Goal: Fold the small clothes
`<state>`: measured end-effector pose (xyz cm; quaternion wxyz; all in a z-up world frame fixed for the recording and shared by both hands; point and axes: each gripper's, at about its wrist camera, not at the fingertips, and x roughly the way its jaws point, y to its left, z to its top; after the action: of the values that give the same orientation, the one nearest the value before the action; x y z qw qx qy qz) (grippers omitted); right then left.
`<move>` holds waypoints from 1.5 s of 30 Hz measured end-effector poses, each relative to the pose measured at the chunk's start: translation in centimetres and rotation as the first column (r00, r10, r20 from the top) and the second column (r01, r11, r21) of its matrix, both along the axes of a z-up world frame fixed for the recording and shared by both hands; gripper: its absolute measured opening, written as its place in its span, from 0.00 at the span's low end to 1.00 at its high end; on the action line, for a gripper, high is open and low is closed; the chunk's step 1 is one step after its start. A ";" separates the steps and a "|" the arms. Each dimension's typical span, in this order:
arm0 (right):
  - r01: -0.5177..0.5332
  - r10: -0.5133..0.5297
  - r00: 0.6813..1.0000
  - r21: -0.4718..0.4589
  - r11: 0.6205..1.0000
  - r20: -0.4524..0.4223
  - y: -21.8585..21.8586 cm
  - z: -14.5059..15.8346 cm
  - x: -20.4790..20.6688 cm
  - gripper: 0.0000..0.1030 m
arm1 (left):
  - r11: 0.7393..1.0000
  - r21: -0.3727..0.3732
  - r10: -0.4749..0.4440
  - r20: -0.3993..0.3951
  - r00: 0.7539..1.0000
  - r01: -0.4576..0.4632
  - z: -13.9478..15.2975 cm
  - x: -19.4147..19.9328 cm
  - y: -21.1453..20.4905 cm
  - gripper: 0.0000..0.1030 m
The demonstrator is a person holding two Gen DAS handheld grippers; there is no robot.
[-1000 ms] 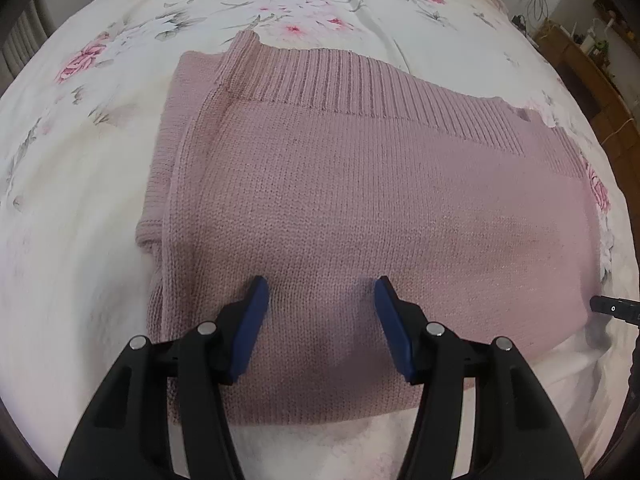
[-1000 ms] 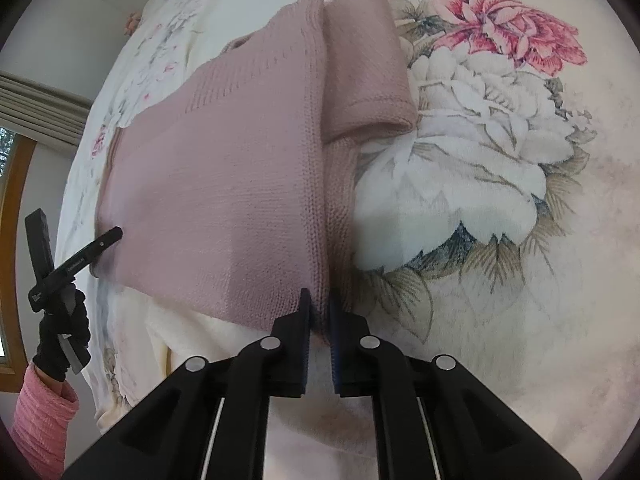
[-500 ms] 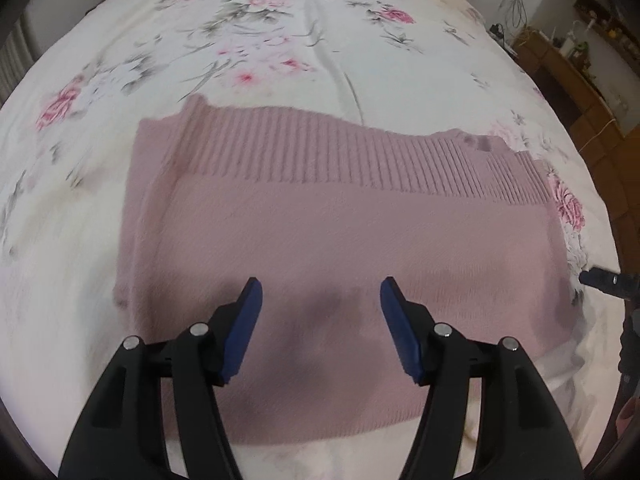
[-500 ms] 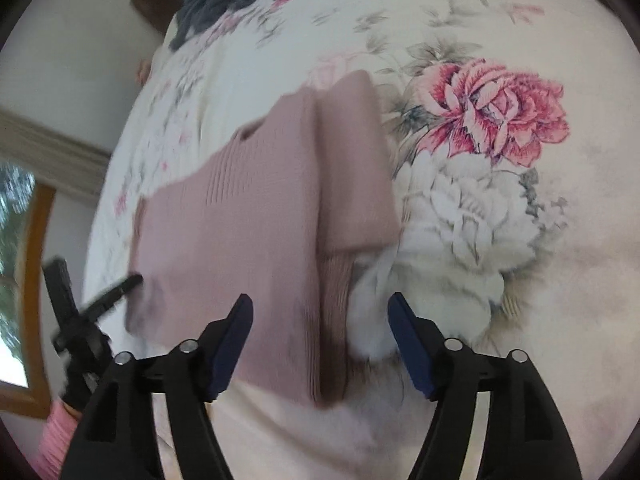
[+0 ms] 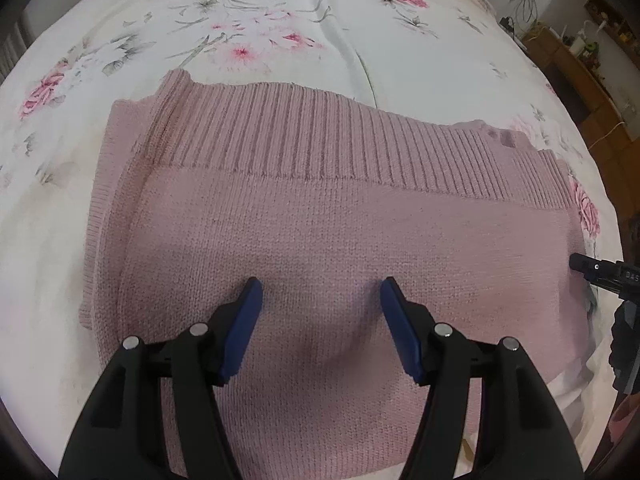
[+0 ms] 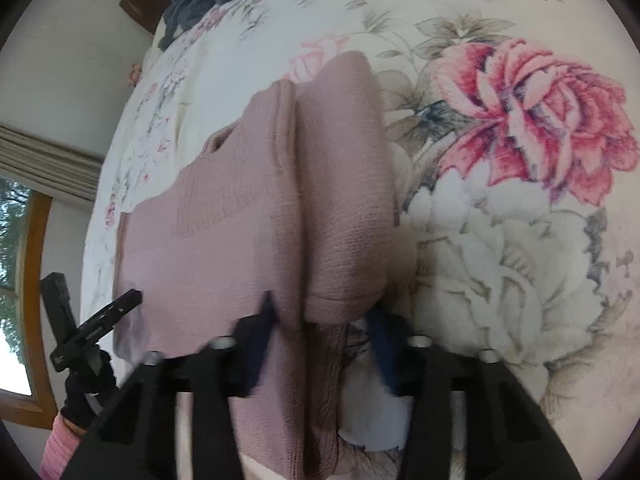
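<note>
The folded sweater [image 5: 320,220] is spread on the bed [image 5: 280,40]; left tongs [image 5: 321,296] are held over its near edge, right tongs [image 6: 320,312] at its side edge.

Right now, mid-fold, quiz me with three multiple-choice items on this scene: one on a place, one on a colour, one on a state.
1. The sweater lies on:
A. a floral bedsheet
B. a wooden floor
C. a chair

2. The sweater is:
A. green
B. dusty pink
C. black

3. The left gripper is:
A. shut on the sweater
B. open above the sweater
C. out of view

Answers:
1 A, flower print surrounds the knit.
2 B, the pink knit fills the left wrist view.
3 B, its jaws stand apart, clamping nothing.
</note>
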<state>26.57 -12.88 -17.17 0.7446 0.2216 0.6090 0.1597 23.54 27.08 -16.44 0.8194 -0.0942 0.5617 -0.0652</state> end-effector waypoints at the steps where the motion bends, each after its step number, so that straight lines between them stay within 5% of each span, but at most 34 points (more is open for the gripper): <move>1: 0.000 0.000 1.000 0.009 1.000 0.000 0.0 0.0 0.0 0.29 | 1.000 -0.003 0.001 -0.001 1.000 -0.001 -0.1 0.0 0.0 0.60; 15: 0.027 -0.028 1.000 -0.053 0.998 -0.009 1.6 -0.3 -0.2 0.23 | 1.000 -0.014 0.003 0.011 1.000 -0.003 0.1 -0.1 0.1 0.62; 21: 0.022 -0.019 0.998 -0.044 0.999 0.056 4.0 4.1 0.3 0.19 | 0.997 -0.058 0.045 0.051 0.998 -0.042 2.7 -1.3 2.4 0.63; 31: -0.228 0.253 0.955 -0.163 0.960 0.154 18.1 10.3 1.2 0.18 | 0.988 -0.123 0.097 0.057 0.994 -0.089 4.5 -2.5 6.3 0.64; 38: -0.338 0.374 0.922 -0.268 0.902 0.096 26.1 7.6 0.9 0.18 | 0.981 -0.162 0.119 0.061 0.991 -0.107 4.9 -2.7 7.5 0.64; 45: -0.346 0.372 0.927 -0.267 0.900 0.054 27.5 4.4 0.9 0.18 | 0.971 -0.209 0.133 0.053 0.990 -0.119 4.9 -2.5 7.7 0.63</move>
<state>27.43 14.62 -12.77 0.7549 0.0003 0.6153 0.2269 21.03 34.77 -11.55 0.8258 -0.2117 0.5174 -0.0739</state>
